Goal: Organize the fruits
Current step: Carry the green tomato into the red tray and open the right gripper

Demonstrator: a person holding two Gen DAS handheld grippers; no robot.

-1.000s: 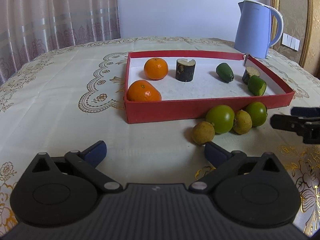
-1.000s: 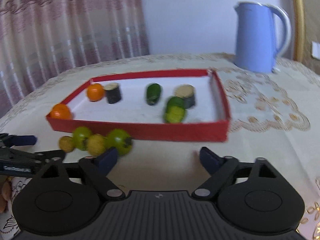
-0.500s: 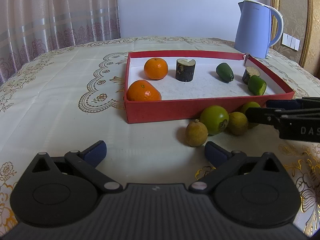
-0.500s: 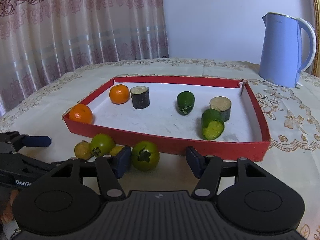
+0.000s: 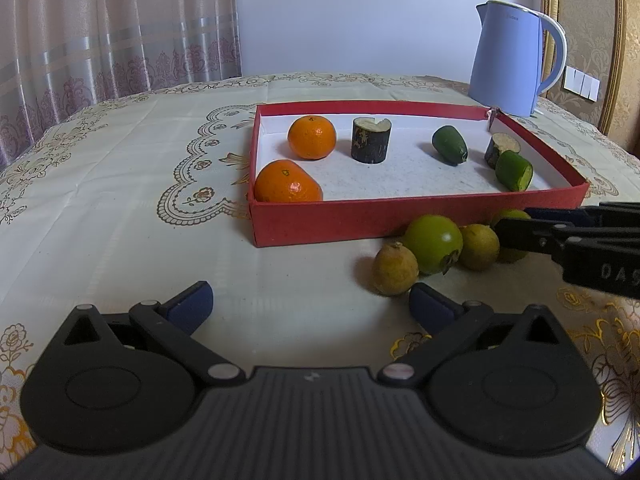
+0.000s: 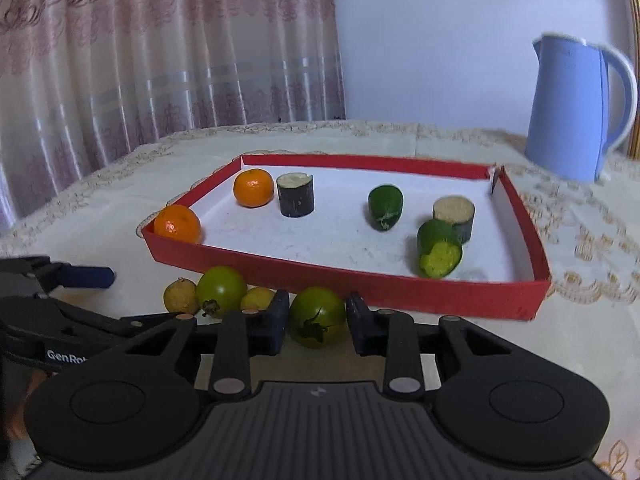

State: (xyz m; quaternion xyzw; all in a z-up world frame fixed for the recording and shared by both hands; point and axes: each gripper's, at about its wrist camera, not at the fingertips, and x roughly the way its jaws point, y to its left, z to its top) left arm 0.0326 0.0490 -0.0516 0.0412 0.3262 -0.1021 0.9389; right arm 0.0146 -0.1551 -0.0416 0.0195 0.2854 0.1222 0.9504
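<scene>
The red tray (image 6: 360, 284) served as the landmark on the cloth-covered desk (image 5: 120, 200). At its left end lay two oranges (image 5: 311, 137), round and glossy. Next to them stood a dark stem chunk (image 5: 371, 140) with a pale cut top; a second such chunk (image 6: 454, 216) stood near the tray's right wall. Between the chunks lay a whole dark green fruit (image 6: 385, 206), and a cut green fruit (image 6: 439, 249) leaned against the second chunk, its bright flesh facing the tray's front wall.

Outside, along the tray's front wall, four fruits sat in a row: a yellow-brown one (image 5: 395, 268), a green tomato-like one (image 5: 433, 244), another yellow-brown one (image 5: 478, 247), and a green fruit (image 6: 317, 317) with a dark stem scar. The front wall rose right behind them.

The left claw (image 5: 310, 302) hung in front of that row, jaws wide with nothing between them. The right claw (image 6: 317, 322) had narrowed onto the last green fruit, both blue pads pressing its sides.

Behind the tray's far right corner stood a blue kettle (image 5: 516, 56).
</scene>
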